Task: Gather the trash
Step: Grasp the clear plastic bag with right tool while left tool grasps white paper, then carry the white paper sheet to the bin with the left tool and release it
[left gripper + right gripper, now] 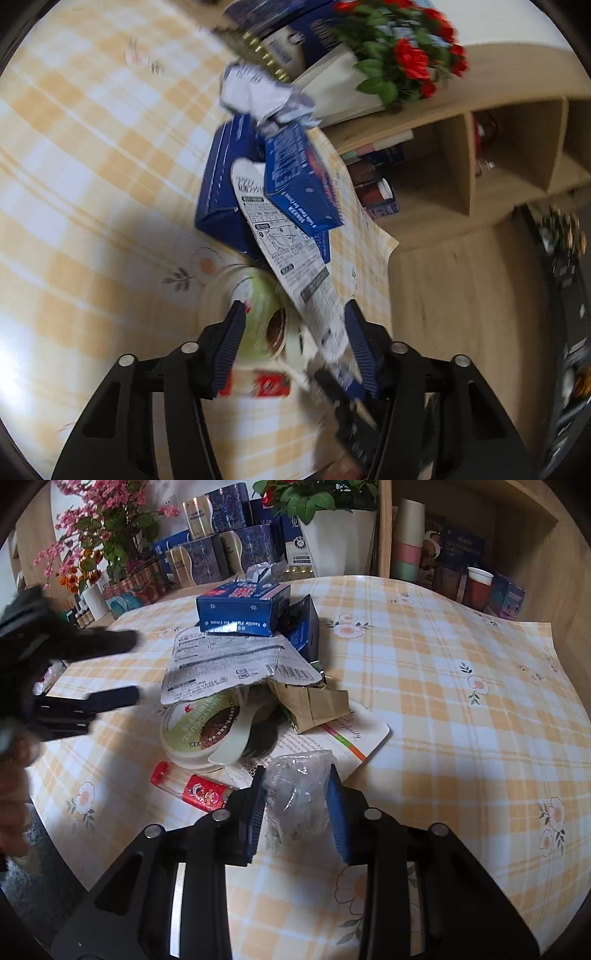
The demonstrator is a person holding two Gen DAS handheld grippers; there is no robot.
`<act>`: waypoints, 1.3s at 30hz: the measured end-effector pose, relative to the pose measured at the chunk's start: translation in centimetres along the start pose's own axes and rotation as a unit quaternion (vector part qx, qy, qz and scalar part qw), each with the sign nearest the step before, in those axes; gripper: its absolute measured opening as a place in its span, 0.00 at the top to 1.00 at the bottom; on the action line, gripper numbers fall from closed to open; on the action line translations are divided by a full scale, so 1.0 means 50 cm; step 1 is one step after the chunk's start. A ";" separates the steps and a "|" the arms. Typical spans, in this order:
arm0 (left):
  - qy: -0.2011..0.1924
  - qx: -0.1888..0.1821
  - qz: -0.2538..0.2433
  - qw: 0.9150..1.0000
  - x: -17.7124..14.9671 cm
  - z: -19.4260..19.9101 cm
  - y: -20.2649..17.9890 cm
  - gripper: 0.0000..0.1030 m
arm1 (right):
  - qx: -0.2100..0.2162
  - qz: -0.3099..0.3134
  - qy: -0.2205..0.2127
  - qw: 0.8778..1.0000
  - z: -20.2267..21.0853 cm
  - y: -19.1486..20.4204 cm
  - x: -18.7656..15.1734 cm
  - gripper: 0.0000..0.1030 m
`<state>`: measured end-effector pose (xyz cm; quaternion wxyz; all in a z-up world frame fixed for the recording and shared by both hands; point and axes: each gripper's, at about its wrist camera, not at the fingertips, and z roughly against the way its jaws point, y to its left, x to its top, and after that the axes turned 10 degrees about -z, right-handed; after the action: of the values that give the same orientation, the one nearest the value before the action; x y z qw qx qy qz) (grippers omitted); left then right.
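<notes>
A pile of trash lies on the checked tablecloth [461, 738]: a blue ice-cream box [240, 609], a flattened white printed carton [229, 661], a round tub with a green lid [195, 723], torn brown cardboard [314, 701] and a red packet [192, 786]. My right gripper [297, 797] is shut on a crumpled clear plastic wrap [299, 794] at the pile's near edge. My left gripper [295, 325] stands open over the green-lidded tub [258, 321], and the white carton's [291, 266] end lies loosely between its fingers. It shows blurred at the left in the right wrist view, left gripper [122, 668].
Crumpled paper [266, 96] lies behind the blue boxes. A white pot of red flowers [336, 542], stacked blue and gold boxes [221, 554] and pink flowers [107, 528] line the back. A wooden shelf [517, 554] with cups stands right. A leaflet [358, 734] lies under the cardboard.
</notes>
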<state>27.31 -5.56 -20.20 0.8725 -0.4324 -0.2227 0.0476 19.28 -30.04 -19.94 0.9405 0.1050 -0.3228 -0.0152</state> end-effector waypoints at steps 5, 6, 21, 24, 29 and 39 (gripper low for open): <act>0.007 -0.010 0.030 0.999 0.014 -0.059 0.016 0.67 | -0.003 -0.024 0.003 1.000 -0.001 -0.025 -0.004 0.68; 0.008 -0.007 0.032 0.999 0.017 -0.067 0.020 0.83 | -0.002 -0.026 0.004 1.000 -0.001 -0.028 -0.005 0.68; 0.047 0.175 -0.212 0.960 0.058 0.102 -0.091 0.97 | 0.005 -0.042 -0.022 0.999 0.060 -0.006 0.000 0.68; 0.037 0.192 -0.236 0.952 0.057 0.148 -0.096 0.99 | 0.007 -0.045 -0.027 0.999 0.078 0.005 -0.004 0.68; 0.025 0.196 -0.266 0.944 0.033 0.208 -0.105 0.99 | 0.011 -0.050 -0.037 0.998 0.111 0.021 -0.010 0.68; 0.024 0.156 -0.337 0.928 -0.089 0.294 -0.134 0.99 | 0.004 -0.050 -0.048 0.998 0.191 0.053 -0.047 0.68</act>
<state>16.26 -0.15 -8.80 0.8985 -0.1910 -0.3245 -0.2255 11.50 -29.02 -13.48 0.9217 0.1242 -0.3615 -0.0660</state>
